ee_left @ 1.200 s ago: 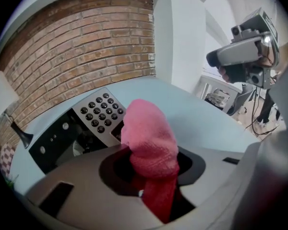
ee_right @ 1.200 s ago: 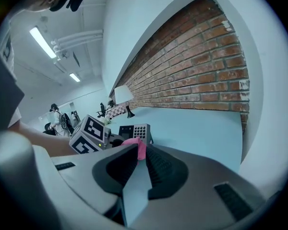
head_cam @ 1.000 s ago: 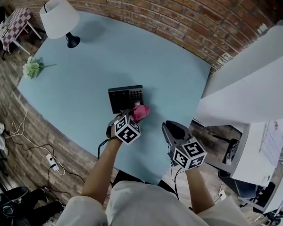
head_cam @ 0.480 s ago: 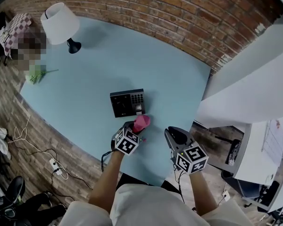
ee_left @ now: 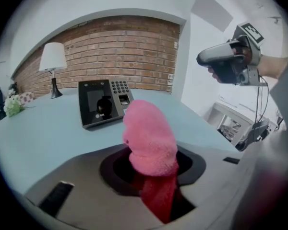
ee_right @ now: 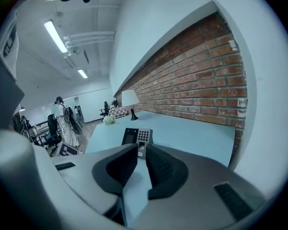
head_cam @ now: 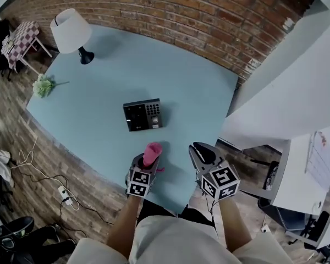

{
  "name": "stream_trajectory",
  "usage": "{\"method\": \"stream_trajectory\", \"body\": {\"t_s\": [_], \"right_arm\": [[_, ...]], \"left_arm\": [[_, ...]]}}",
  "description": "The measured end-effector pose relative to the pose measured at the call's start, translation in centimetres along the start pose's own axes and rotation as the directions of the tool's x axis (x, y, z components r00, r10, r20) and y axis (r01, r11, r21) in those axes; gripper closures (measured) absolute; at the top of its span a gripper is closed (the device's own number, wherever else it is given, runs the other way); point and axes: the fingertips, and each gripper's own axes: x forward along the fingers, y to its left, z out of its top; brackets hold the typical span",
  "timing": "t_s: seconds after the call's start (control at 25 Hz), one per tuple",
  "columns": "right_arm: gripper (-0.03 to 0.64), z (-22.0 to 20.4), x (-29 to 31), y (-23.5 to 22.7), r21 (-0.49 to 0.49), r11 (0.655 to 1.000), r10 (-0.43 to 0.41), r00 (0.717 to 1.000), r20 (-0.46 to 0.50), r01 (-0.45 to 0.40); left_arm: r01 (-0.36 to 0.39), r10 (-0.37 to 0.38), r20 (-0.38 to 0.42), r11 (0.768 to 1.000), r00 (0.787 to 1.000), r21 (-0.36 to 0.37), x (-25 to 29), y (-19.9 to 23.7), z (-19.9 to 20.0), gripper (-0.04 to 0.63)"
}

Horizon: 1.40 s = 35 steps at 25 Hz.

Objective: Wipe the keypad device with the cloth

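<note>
The keypad device point(head_cam: 143, 115) lies flat near the middle of the pale blue table point(head_cam: 99, 81), its dark screen towards the lamp side and its buttons on the other side. From my seat I see it bare, with nothing touching it. Nearer to me, well apart from it, the pink cloth point(head_cam: 152, 153) stands up out of the left gripper point(head_cam: 147, 163). The jaws are clamped on its lower part and the bunched top pokes out above them, off the table surface, close to the near edge. The left gripper view looks past the cloth straight at the device's face. The right gripper point(head_cam: 202, 153) hangs just beside the left one, over the near edge of the table. Its jaws are drawn all but together and I see nothing between them. Farther out, a white-shaded lamp point(head_cam: 71, 31) stands at the far left corner, a small bunch of flowers point(head_cam: 42, 84) lies at the left edge, and a brick wall point(head_cam: 181, 15) runs behind the table.
</note>
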Motion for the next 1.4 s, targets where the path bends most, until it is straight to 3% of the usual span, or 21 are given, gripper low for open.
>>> {"method": "stream_trajectory", "body": {"t_s": [0.28, 0.32, 0.36, 0.68, 1.0, 1.12, 1.28, 1.4], "right_arm": [[0.543, 0.8, -5.4, 1.8, -0.039, 0.995, 0.093, 0.995, 0.035, -0.092], [0.607, 0.8, -6.4, 1.9, -0.029, 0.995, 0.102, 0.994, 0.044, -0.1], [0.621, 1.0, -7.4, 1.9, -0.017, 0.993, 0.116, 0.992, 0.055, -0.116], [0.621, 0.9, -13.2, 3.6, -0.077, 0.981, 0.183, 0.981, 0.071, -0.178], [0.624, 0.1, -16.4, 7.0, -0.149, 0.976, 0.175, 0.981, 0.087, -0.161], [0.626, -0.4, -18.0, 8.8, -0.171, 0.974, 0.166, 0.981, 0.1, -0.147], [0.625, -0.8, -21.1, 11.5, -0.182, 0.977, 0.132, 0.983, 0.129, -0.107], [0.624, -0.9, -23.8, 13.9, -0.203, 0.977, 0.106, 0.981, 0.163, -0.072]], "left_arm": [[-0.136, 0.14, 0.085, 0.989, 0.986, -0.055, -5.9, -3.3, 0.9, 0.416], [-0.15, 0.155, 0.093, 0.987, 0.983, -0.059, -6.8, -4.0, 1.0, 0.416], [-0.163, 0.169, 0.102, 0.985, 0.98, -0.063, -7.6, -4.7, 1.2, 0.416], [-0.233, 0.243, 0.197, 0.97, 0.95, -0.076, -15.1, -9.5, 4.7, 0.416], [-0.268, 0.27, 0.27, 0.962, 0.924, -0.043, -20.9, -11.8, 6.7, 0.416], [-0.282, 0.282, 0.318, 0.958, 0.905, -0.045, -23.7, -12.7, 7.3, 0.416], [-0.294, 0.285, 0.379, 0.955, 0.88, -0.036, -28.3, -14.2, 7.0, 0.416], [-0.293, 0.279, 0.399, 0.956, 0.873, -0.027, -31.5, -15.5, 6.0, 0.416]]}}
